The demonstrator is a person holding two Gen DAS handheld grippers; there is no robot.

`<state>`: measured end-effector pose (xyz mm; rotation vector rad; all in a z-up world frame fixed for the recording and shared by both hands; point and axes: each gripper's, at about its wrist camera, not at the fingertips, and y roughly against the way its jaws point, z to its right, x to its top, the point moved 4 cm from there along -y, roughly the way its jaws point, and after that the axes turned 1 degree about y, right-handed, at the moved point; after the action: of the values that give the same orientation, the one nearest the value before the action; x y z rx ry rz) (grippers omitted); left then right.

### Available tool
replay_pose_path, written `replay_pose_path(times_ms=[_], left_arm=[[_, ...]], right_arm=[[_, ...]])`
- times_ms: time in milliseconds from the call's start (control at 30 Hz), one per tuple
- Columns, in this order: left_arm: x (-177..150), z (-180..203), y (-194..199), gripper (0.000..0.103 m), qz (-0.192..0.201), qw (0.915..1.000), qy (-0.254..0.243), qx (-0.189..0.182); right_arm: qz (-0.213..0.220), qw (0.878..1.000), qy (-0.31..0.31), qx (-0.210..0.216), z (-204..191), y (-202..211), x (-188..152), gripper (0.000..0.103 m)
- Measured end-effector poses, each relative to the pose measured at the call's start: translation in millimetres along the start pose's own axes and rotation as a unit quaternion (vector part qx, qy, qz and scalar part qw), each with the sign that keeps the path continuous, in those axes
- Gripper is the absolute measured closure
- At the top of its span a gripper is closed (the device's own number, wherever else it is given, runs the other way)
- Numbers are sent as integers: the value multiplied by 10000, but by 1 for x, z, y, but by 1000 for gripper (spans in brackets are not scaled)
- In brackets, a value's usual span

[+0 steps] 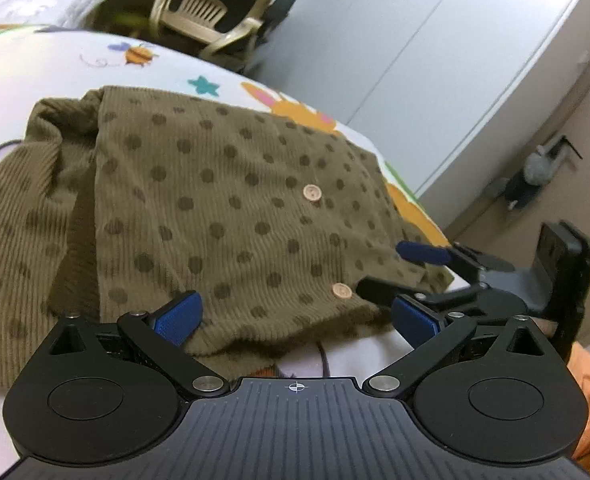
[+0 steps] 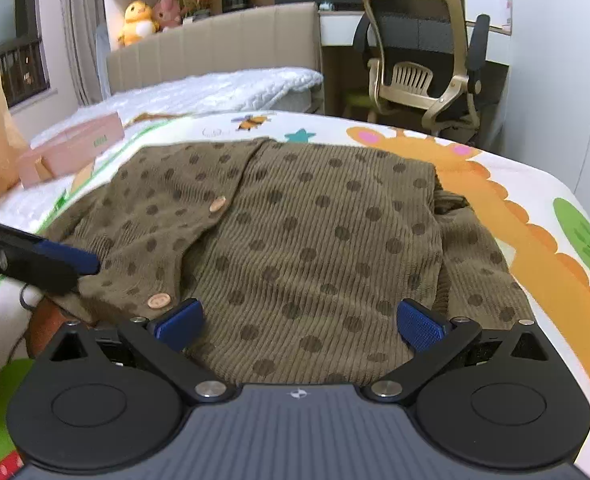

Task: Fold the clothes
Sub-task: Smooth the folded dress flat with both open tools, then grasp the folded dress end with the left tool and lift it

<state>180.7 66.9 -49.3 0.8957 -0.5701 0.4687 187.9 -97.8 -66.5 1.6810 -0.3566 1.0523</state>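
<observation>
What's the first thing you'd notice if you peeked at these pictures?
The brown spotted cardigan grabs the eye first, lying partly folded in the middle of the cartoon bedsheet, with wooden buttons down its front. Next come the two blue-tipped tools at its near edge: the left hand-held gripper and the right hand-held gripper, both open. Farther back, a yellow plush chick sits above the headboard.
</observation>
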Motion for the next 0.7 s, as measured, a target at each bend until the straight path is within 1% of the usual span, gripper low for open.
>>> replay_pose_path(times_ms=[100, 200, 267, 300, 367, 433, 467, 500, 533, 633, 700], left_arm=[[1, 1, 5, 0, 50, 10000, -8, 57], [7, -6, 23, 0, 376, 9990, 55, 243], [14, -16, 41, 0, 788, 9944, 17, 705], [18, -24, 50, 0, 982, 9899, 10, 1022], [23, -41, 62, 0, 1215, 9798, 17, 1589], [26, -56, 68, 4, 1269, 9714, 58, 2006], [25, -63, 68, 13, 1239, 9693, 117, 2120], [24, -70, 67, 28, 1199, 9678, 196, 2203], [22, -75, 65, 31, 1132, 9682, 319, 2208], [16, -86, 57, 31, 1001, 9687, 486, 2221], [11, -86, 53, 31, 1000, 9682, 378, 2264]], right_arm=[[-32, 9999, 85, -64, -2, -1, 0, 0], [-39, 9999, 93, -70, -1, -2, 0, 0], [-39, 9999, 102, -68, -1, -2, 1, 0], [-41, 9999, 104, -69, -1, -2, 1, 0], [-41, 9999, 105, -68, -1, -2, 1, 0], [-40, 9999, 106, -71, -1, -2, 1, 0], [-42, 9999, 110, -78, -1, -2, 0, 0], [-43, 9999, 115, -84, -2, -2, 0, 0], [-44, 9999, 119, -90, -2, -2, 0, 0], [-48, 9999, 127, -96, -2, -2, 0, 0], [-48, 9999, 128, -95, -3, -3, 0, 0]])
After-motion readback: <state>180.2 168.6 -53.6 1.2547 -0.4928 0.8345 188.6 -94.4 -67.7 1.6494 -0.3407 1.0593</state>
